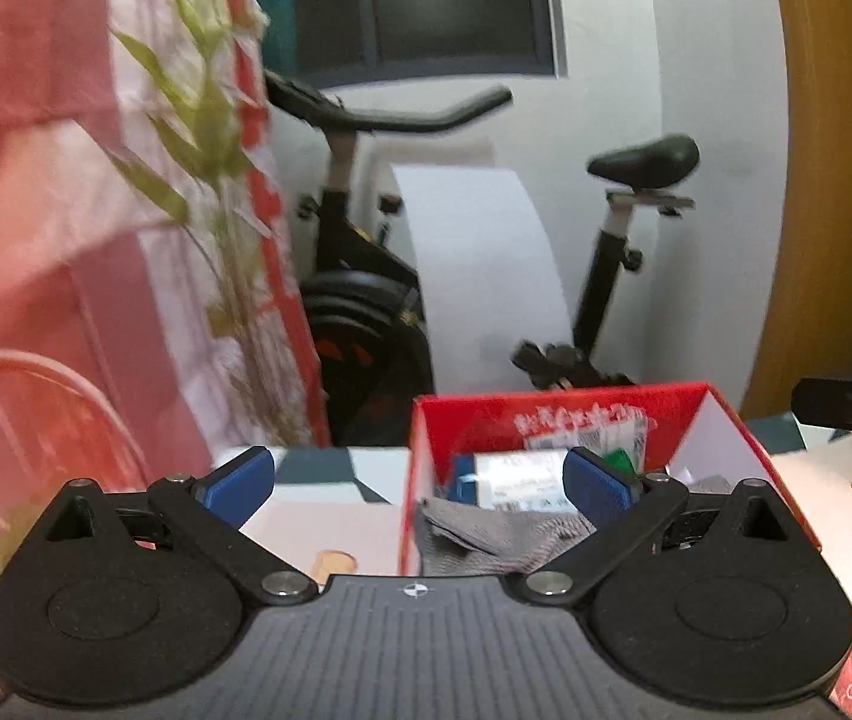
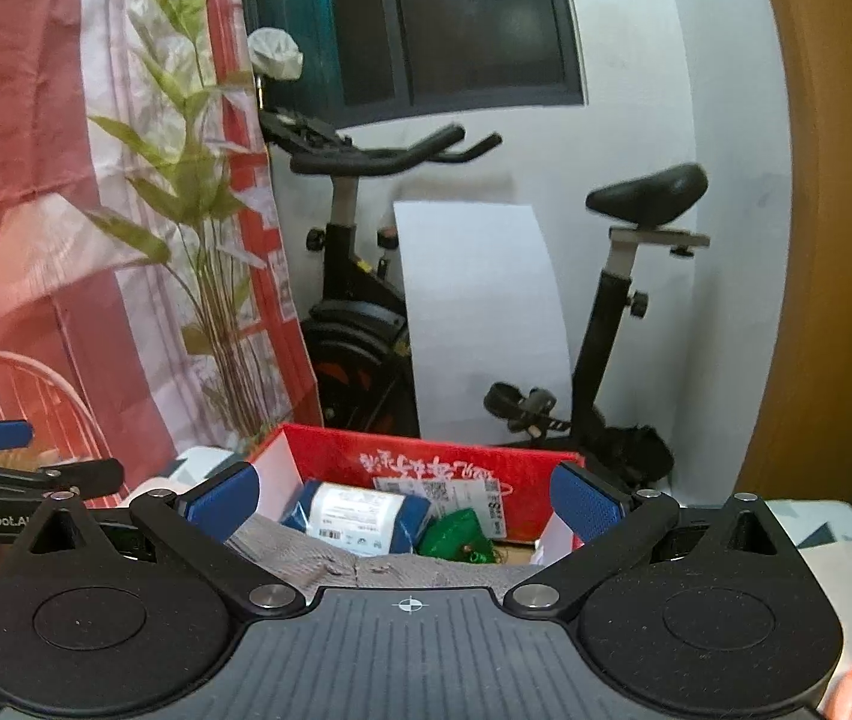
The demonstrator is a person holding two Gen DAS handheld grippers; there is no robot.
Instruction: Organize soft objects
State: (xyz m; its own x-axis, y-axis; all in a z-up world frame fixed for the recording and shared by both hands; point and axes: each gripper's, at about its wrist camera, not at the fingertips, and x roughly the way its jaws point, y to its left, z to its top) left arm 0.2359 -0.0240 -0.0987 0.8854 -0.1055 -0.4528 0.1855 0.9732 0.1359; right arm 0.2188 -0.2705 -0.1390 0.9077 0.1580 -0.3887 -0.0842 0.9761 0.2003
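Note:
A red cardboard box point(image 1: 546, 405) point(image 2: 414, 450) stands on the table. Inside lie a grey knitted cloth point(image 1: 486, 534) point(image 2: 402, 567), a blue roll with a white label point(image 1: 510, 480) point(image 2: 360, 510) and a small green item point(image 2: 456, 534). My left gripper point(image 1: 420, 483) is open and empty, low over the box's left wall; its right finger is above the box. My right gripper point(image 2: 405, 501) is open and empty, straddling the box opening just above the cloth. The left gripper shows at the left edge of the right wrist view point(image 2: 18, 480).
An exercise bike point(image 2: 366, 312) and a white board point(image 2: 480, 312) stand behind the table. A plant point(image 2: 198, 240) and pink curtain point(image 2: 18, 150) are at left, an orange wire chair point(image 2: 24, 396) below them, a wooden panel point(image 2: 834, 240) at right. The table carries a patterned cloth point(image 1: 834, 516).

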